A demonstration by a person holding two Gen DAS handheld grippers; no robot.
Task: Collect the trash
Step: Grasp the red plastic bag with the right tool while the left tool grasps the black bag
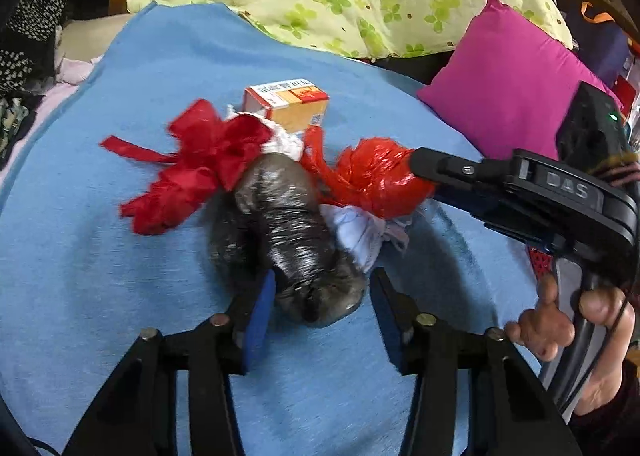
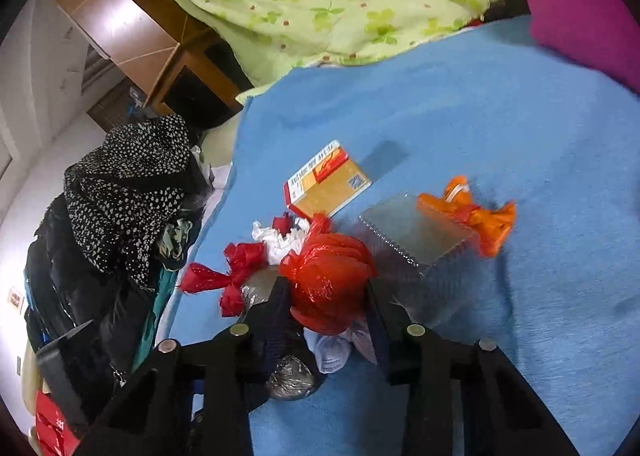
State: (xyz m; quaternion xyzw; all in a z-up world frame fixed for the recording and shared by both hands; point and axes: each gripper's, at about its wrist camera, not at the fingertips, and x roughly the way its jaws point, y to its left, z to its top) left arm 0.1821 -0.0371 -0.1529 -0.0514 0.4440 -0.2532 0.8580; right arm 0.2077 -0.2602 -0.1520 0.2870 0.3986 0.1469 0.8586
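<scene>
Clamping my right gripper (image 2: 328, 296) on the red bag (image 2: 328, 280); my left gripper (image 1: 322, 296) straddles the dark foil bundle (image 1: 288, 223) nearby, unclosed.

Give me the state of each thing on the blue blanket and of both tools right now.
Left tool: open, straddling the dark crumpled plastic bag, right pad clear of it.
Right tool: shut on the red knotted plastic bag.
Small orange cardboard box: closed, lying flat.
Orange tied plastic bag: knotted, untouched.
Clear plastic tray: lying flat, empty.
White crumpled paper: loose in the pile.
Blue blanket: spread flat.
</scene>
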